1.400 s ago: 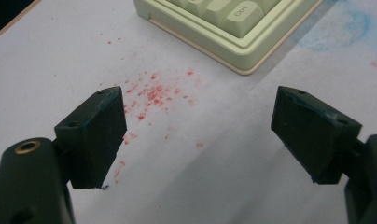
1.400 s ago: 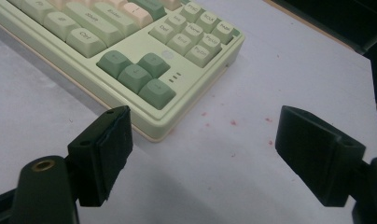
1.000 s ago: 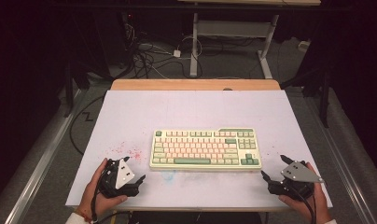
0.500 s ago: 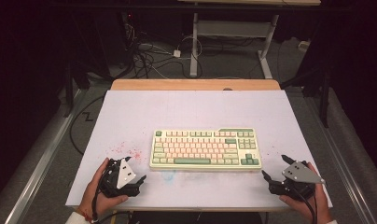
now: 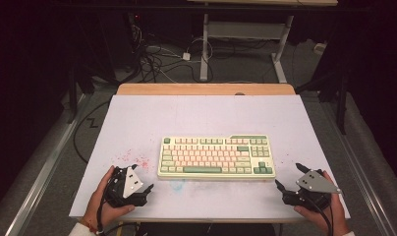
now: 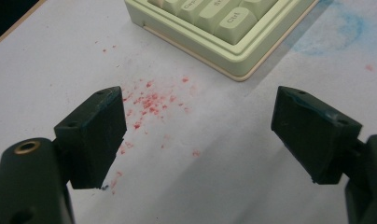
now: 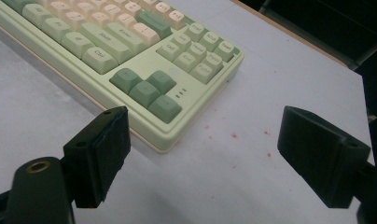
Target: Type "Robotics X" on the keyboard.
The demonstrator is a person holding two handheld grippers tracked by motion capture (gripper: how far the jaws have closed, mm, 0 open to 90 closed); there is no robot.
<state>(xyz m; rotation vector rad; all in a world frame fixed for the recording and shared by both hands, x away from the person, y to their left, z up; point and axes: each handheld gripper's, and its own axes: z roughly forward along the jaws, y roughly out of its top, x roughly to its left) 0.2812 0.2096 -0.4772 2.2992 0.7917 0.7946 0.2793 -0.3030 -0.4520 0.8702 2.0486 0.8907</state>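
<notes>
A pale green keyboard with cream, pink and dark green keys lies flat in the middle of the white tabletop. My left gripper rests near the front left, open, jaws spread wide over bare table. Its own view shows the keyboard's front left corner just ahead of my left gripper. My right gripper sits at the front right, open and holding nothing. Ahead of my right gripper, the keyboard's front right corner with dark green arrow keys lies close to the left jaw.
Red specks stain the table left of the keyboard, and a faint blue smudge lies in front of it. The table's wooden back edge borders dark floor with cables and a desk frame beyond.
</notes>
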